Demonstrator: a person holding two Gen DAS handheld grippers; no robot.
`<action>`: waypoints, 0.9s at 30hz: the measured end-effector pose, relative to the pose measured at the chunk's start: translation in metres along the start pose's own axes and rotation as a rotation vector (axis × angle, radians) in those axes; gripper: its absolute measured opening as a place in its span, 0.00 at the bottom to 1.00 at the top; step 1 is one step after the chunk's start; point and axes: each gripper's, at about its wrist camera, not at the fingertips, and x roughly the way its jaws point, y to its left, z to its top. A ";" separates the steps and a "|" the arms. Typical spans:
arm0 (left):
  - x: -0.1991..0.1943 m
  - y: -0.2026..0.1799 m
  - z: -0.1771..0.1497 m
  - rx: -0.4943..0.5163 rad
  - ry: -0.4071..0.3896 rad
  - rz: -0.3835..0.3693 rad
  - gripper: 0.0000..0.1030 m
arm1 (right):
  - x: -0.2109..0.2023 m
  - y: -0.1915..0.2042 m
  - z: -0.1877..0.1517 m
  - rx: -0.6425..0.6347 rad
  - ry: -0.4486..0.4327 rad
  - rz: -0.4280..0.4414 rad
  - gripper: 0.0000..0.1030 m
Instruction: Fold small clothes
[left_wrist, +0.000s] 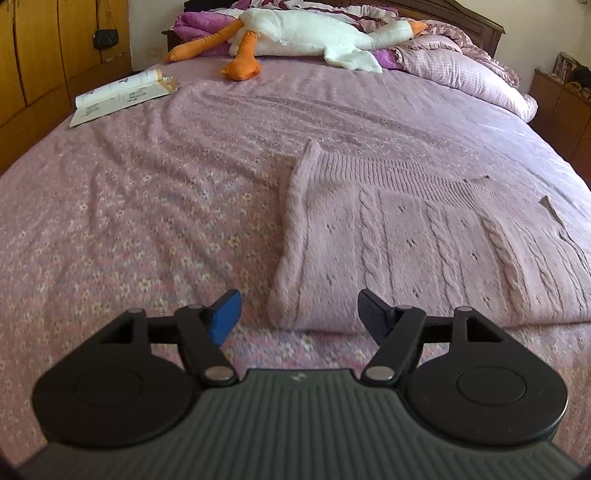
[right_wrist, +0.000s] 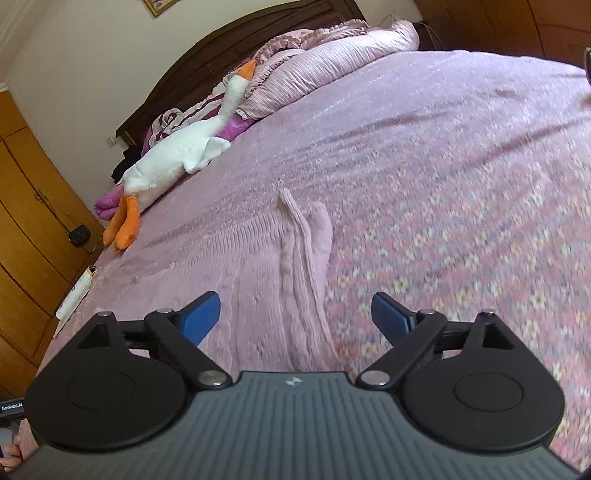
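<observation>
Sweater (left_wrist: 424, 240) cut off at right

A pale pink cable-knit sweater (left_wrist: 424, 236) lies flat and partly folded on the flowered bedspread (left_wrist: 129, 221) near the bed's near edge, its left side doubled into a thick roll.

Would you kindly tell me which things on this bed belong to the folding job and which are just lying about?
Belongs to the job:
- pink knitted sweater, lying on the bedspread
- left gripper and right gripper, both open and empty

Just lying about:
- plush goose
- open book
- pillow
- crumpled purple blanket
</observation>
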 end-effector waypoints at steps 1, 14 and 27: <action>0.000 -0.001 -0.002 0.001 0.003 0.000 0.69 | 0.000 -0.001 -0.002 0.006 0.004 -0.002 0.91; 0.004 -0.008 -0.019 -0.003 0.053 0.020 0.69 | 0.019 -0.011 -0.011 0.053 0.055 0.053 0.95; 0.015 -0.015 -0.024 0.009 0.081 0.035 0.69 | 0.049 -0.001 -0.010 0.032 0.061 0.186 0.99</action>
